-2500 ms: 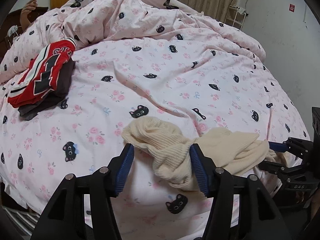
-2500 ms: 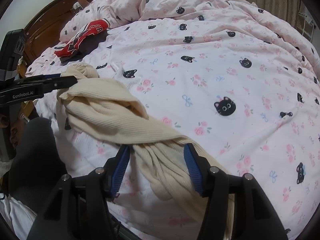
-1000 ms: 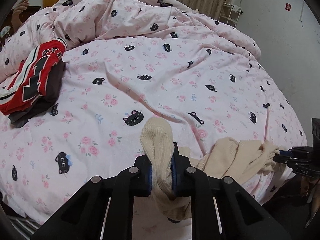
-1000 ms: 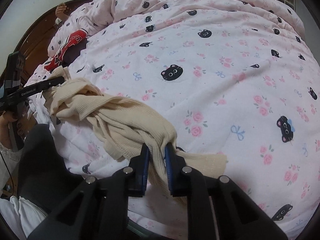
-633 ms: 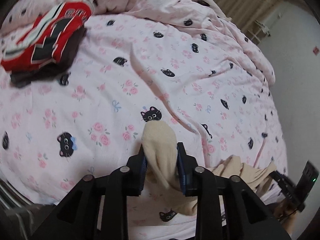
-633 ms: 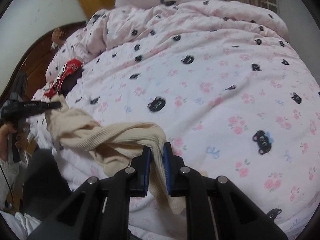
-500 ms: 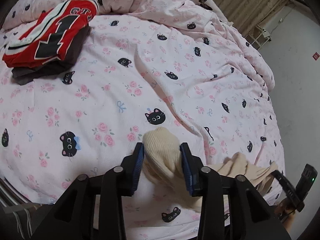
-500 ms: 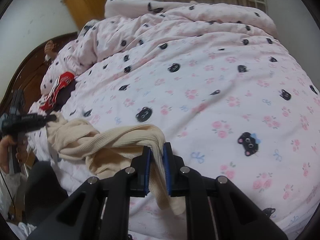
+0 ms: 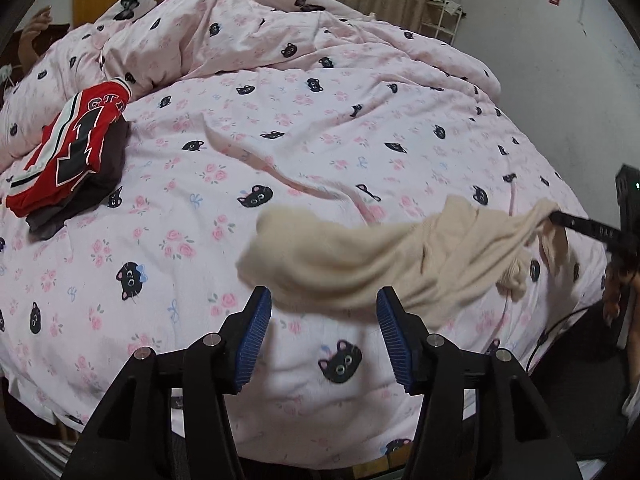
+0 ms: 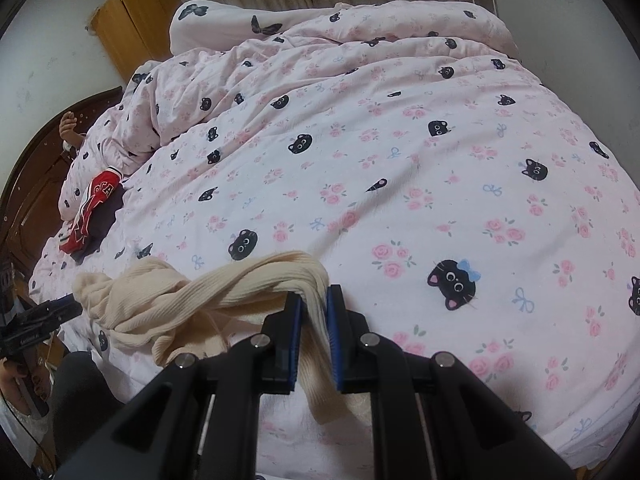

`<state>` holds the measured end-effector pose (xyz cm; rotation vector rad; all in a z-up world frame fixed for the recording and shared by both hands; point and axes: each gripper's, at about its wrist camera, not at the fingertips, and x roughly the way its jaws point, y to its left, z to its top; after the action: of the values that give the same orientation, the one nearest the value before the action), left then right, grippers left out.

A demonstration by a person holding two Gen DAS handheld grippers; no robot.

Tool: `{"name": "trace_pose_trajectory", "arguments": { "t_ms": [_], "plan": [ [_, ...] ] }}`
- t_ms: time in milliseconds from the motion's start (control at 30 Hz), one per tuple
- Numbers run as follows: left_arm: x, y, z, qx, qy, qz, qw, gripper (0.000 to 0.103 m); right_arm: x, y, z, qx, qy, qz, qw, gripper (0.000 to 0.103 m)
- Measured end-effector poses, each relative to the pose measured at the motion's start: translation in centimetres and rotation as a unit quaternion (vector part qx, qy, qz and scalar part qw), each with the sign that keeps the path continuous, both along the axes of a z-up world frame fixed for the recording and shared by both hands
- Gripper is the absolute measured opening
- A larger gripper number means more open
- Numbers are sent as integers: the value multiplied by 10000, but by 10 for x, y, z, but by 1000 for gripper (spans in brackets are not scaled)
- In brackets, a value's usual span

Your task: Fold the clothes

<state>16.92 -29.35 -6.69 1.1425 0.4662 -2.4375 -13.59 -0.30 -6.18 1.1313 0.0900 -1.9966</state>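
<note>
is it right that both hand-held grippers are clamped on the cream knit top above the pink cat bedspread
Not quite. Only the right hand-held gripper is clamped on the cream knit top. The left wrist view shows the left hand-held gripper open, its pads wide apart, with the top's blurred end just beyond them. The rest holds: the top hangs above the pink cat bedspread.

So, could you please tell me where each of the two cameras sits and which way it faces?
Left wrist: rides on the left tongs, facing forward across the bed toward the curtains; its open blue fingers show, clear of the cream sweater.
Right wrist: rides on the right tongs, facing up the bed toward the wooden cabinet; its fingers are shut on the sweater.
Shared: both see the sweater, the red jersey and each other's tongs.
</note>
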Motion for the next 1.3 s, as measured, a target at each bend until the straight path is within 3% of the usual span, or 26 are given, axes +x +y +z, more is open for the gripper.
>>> {"name": "trace_pose_trajectory", "arguments": {
  "t_ms": [200, 367, 567, 733, 800, 1000, 1300],
  "plan": [
    [4, 7, -13, -609, -274, -108, 9977, 55, 1, -1, -2, 38, -16, 33, 10000, 13],
    [-6, 0, -20, -1271, -214, -429, 9907, 55, 2, -3, -4, 74, -30, 64, 9999, 13],
    [-18, -33, -33, -694, -195, -790, 9943, 54, 3, -3, -5, 69, -38, 94, 9999, 13],
    [-20, -44, -35, -346, -68, -894, 9954, 34, 3, -4, -7, 105, -40, 143, 9998, 13],
    [-20, -47, -35, -228, -20, -888, 9958, 20, 3, -5, -7, 113, -43, 157, 9998, 13],
    [-18, -39, -26, -236, 137, -943, 9952, 10, 2, -4, -6, 61, -52, 153, 9999, 13],
    [2, -30, 23, -260, 802, -776, 9934, 8, 2, 5, 8, -326, -26, 152, 9993, 13]
  ]
}}
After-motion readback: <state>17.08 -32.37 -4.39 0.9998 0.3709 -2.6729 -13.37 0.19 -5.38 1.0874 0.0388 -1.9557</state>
